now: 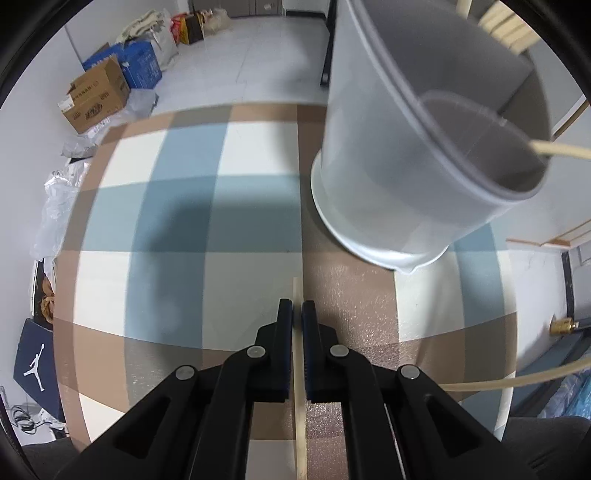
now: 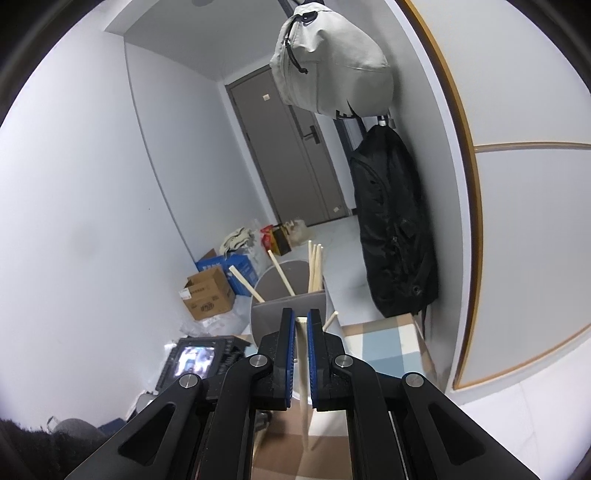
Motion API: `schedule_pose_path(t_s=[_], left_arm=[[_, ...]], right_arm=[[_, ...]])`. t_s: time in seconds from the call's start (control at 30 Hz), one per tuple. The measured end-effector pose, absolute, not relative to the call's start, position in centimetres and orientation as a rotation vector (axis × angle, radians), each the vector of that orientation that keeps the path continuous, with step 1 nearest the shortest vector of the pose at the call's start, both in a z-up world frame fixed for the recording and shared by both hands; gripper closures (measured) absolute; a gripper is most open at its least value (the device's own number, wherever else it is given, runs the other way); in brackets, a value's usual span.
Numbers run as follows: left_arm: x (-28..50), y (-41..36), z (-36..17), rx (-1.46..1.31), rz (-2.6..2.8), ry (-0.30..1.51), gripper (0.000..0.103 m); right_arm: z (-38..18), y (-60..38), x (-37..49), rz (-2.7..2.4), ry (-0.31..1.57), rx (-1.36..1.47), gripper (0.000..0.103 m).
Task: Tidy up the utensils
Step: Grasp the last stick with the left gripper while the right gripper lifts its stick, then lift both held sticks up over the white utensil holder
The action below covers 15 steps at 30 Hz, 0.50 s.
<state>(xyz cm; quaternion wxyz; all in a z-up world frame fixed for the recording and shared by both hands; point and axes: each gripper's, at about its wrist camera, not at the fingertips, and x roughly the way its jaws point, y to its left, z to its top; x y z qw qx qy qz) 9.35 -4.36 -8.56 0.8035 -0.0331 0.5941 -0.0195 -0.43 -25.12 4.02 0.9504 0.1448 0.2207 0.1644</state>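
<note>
My left gripper [image 1: 297, 308] points down at the checked tablecloth [image 1: 184, 221] and is shut on a pale wooden chopstick [image 1: 300, 424] that runs between its fingers. A grey utensil cup [image 1: 406, 166] stands just beyond it to the right, with several chopsticks [image 1: 506, 29] leaning at its far rim. Another chopstick [image 1: 517, 382] shows at the lower right. In the right wrist view, my right gripper [image 2: 301, 319] is shut on a chopstick [image 2: 303, 373], held near the cup [image 2: 273, 317]. Several chopsticks [image 2: 316, 269] stick up from that cup.
Cardboard and blue boxes [image 1: 99, 96] and plastic bags [image 1: 59, 206] lie on the floor past the table's far-left edge. A black bag [image 2: 395, 229] and a grey bag [image 2: 332, 62] hang on the wall right of a grey door [image 2: 295, 155].
</note>
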Motion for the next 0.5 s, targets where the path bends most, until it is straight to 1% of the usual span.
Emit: schedule_pose_path(t_s=[0.13, 0.33, 0.5], left_arm=[[8.1, -4.3, -6.4, -0.092, -0.055, 1.192, 0.102], [5.3, -4.1, -2.0, -0.146, -0.108, 1.018, 0.102], [3.4, -5.1, -0.2, -0.134, -0.149, 0.894, 0.102]], right_arm=[[3.9, -25.3, -0.4, 0.328, 0.452, 0.297, 0.098], [4.0, -25.2, -0.5, 0.320, 0.446, 0.288, 0.098], [3.9, -24.7, -0.6, 0.321, 0.441, 0.267, 0.098]])
